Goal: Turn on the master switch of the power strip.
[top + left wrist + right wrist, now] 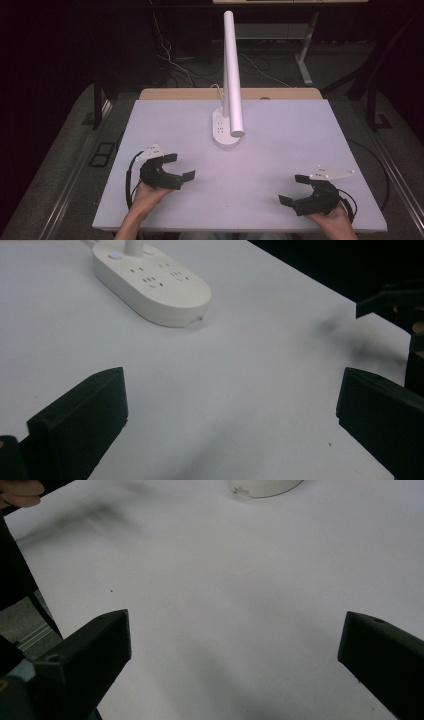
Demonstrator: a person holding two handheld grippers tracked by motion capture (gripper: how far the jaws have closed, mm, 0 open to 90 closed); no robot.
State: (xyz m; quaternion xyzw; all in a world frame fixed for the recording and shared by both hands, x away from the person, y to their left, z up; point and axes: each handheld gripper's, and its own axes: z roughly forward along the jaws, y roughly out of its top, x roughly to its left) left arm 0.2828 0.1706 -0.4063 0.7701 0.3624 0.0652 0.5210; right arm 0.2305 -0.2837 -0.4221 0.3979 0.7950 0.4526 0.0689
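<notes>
Table (280, 150), large flat white top, takes most of the high view. White lamp with tall tubular arm (231, 70) stands at the table's centre-back on a white oval plastic power-strip base with sockets (224, 131); base also sits top left in my left gripper view (155, 285), well apart from both tools. My left black two-jaw gripper (181, 166) rests near the front-left edge in my hand, jaws spread wide, nothing between them. My right black two-jaw gripper (293, 188) sits front-right, jaws likewise wide apart and empty over bare tabletop.
</notes>
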